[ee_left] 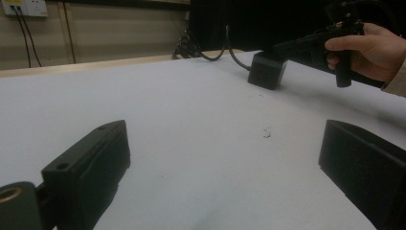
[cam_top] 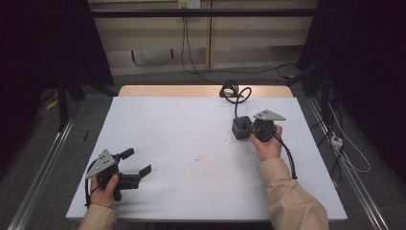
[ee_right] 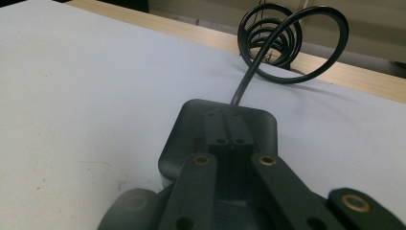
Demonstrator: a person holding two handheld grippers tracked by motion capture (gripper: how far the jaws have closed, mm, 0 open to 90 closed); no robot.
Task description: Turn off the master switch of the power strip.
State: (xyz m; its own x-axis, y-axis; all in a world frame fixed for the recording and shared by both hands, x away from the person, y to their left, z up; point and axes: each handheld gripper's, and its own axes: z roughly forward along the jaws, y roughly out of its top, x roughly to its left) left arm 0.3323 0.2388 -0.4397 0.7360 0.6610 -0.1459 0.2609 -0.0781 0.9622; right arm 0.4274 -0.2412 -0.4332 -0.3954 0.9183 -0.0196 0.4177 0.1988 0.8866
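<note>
2 grippers in play — right gripper (cam_top: 250, 128) pressed shut over the black adapter (cam_top: 241, 127), which sits near its coiled cable (cam_top: 231, 89); left gripper (cam_top: 139, 162) spread, empty; adapter looks dense, rigid — grip its flat sides.

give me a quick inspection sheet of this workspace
surface: white table top, wooden strip along the far edge, a few dark specks mid-table
job's things: black power adapter on the table, under the right gripper's tips
clutter: nothing seen
grippers: left gripper open, empty, near the front left corner; right gripper shut, tips over the adapter's top
cables: adapter's black cord coiled at the far edge
surroundings: wall socket, floor cables, dark curtains
</note>
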